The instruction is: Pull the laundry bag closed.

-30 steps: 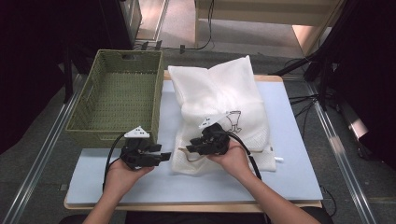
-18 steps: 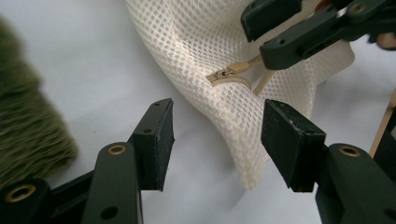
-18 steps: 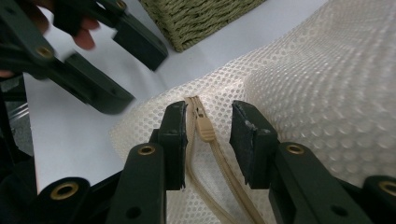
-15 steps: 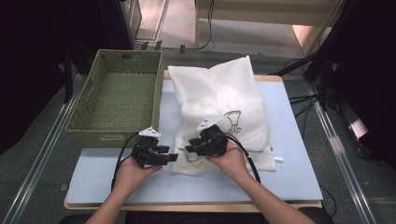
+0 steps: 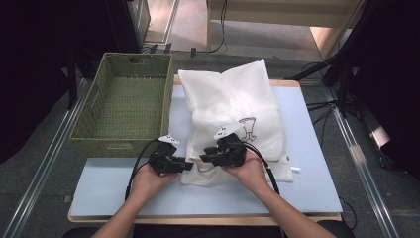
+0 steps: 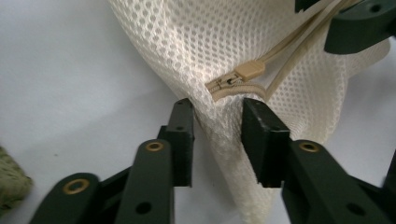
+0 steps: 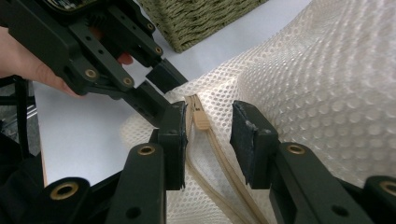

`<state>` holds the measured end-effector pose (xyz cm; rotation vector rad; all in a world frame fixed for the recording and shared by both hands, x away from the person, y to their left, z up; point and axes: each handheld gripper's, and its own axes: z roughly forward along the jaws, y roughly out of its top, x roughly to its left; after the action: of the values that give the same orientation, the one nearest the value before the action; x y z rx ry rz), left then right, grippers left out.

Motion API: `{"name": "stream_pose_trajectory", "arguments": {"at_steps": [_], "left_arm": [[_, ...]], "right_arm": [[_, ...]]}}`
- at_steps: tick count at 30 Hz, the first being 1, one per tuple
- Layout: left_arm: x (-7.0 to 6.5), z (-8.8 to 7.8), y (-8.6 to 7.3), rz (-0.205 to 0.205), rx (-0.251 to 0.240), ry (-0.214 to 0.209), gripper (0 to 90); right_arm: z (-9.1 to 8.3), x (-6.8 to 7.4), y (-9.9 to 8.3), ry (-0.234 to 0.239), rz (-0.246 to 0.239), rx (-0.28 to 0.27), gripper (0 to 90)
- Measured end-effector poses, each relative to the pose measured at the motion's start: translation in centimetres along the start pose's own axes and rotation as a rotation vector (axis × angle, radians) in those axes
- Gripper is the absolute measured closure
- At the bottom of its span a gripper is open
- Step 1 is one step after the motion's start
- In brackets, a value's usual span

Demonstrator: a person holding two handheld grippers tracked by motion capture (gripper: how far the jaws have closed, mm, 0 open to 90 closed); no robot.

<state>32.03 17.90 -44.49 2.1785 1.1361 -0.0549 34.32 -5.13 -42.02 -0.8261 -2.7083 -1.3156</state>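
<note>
A stuffed white mesh bag (image 5: 233, 104) lies on the pale blue table (image 5: 307, 188). At its near left corner my left gripper (image 5: 190, 163) has just been closing its jaws. In the left gripper view a fold of mesh (image 6: 219, 140) stands between the pads of the left gripper (image 6: 219, 126), which are still apart, just below the beige zipper pull (image 6: 250, 70). My right gripper (image 5: 202, 158) faces it from the right and rests on the bag. The right gripper (image 7: 210, 126) stands open, with the zipper pull (image 7: 201, 120) and its tape running between the jaws.
A green wicker basket (image 5: 124, 104) stands left of the bag, and its corner (image 7: 201, 18) lies just beyond the left gripper (image 7: 163, 91). Bare table lies in front of both hands. Metal rails run along both sides of the table.
My left hand has moved right, up to the bag's corner, and its jaws now stand around the mesh. The right hand has stayed where it was.
</note>
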Motion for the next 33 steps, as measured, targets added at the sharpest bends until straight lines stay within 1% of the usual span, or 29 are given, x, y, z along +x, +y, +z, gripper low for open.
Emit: {"name": "stream_pose_trajectory", "arguments": {"at_steps": [4, 7, 9, 12, 14, 15, 17, 18, 20, 22, 26, 29, 31, 33], "left_arm": [[0.0, 0.0, 0.1, 0.005, -0.008, -0.014, 80.0], [-0.4, -0.2, 0.2, 0.03, -0.022, -0.004, 85.6], [-0.9, -0.6, 0.3, 0.059, -0.046, 0.014, 86.9], [-1.7, -1.7, 0.7, 0.096, -0.091, 0.046, 87.6], [-2.0, -2.5, 0.9, 0.116, -0.119, 0.06, 87.7], [-2.2, -2.8, 1.0, 0.117, -0.13, 0.064, 87.8], [-2.4, -3.4, 1.1, 0.137, -0.144, 0.089, 87.7], [-2.5, -3.5, 1.2, 0.139, -0.152, 0.094, 87.7], [-2.4, -3.6, 1.2, 0.138, -0.157, 0.094, 87.8], [-2.4, -3.5, 1.3, 0.138, -0.151, 0.097, 87.8], [-2.5, -3.4, 1.2, 0.143, -0.144, 0.101, 87.7], [-2.6, -3.2, 1.2, 0.148, -0.137, 0.098, 87.7], [-2.6, -3.1, 1.1, 0.145, -0.133, 0.093, 87.6], [-2.6, -3.0, 1.1, 0.151, -0.126, 0.095, 87.7]], "right_arm": [[0.0, 0.2, 0.0, 0.007, -0.002, 0.001, 67.4], [-0.1, 0.3, 0.0, 0.013, -0.005, 0.003, 67.4], [-0.2, 0.3, -0.1, 0.014, -0.007, 0.002, 67.4], [-0.5, 0.3, -0.1, 0.019, -0.008, -0.004, 67.4], [-0.9, 0.3, -0.1, 0.017, -0.012, -0.015, 67.4], [-1.1, 0.3, -0.1, 0.022, -0.012, -0.019, 67.4], [-1.4, 0.3, -0.1, 0.022, -0.009, -0.026, 67.4], [-1.4, 0.3, -0.1, 0.024, -0.011, -0.031, 67.4], [-1.5, 0.2, -0.1, 0.032, -0.007, -0.032, 68.0], [-1.4, 0.2, -0.1, 0.039, 0.001, -0.024, 69.5], [-0.8, 0.2, -0.1, 0.041, 0.002, -0.002, 70.2], [-0.2, 0.0, -0.1, 0.049, 0.014, 0.014, 70.7], [0.2, -0.2, -0.2, 0.065, 0.023, 0.026, 70.7], [0.6, -0.3, -0.1, 0.078, 0.031, 0.032, 70.8]]}}
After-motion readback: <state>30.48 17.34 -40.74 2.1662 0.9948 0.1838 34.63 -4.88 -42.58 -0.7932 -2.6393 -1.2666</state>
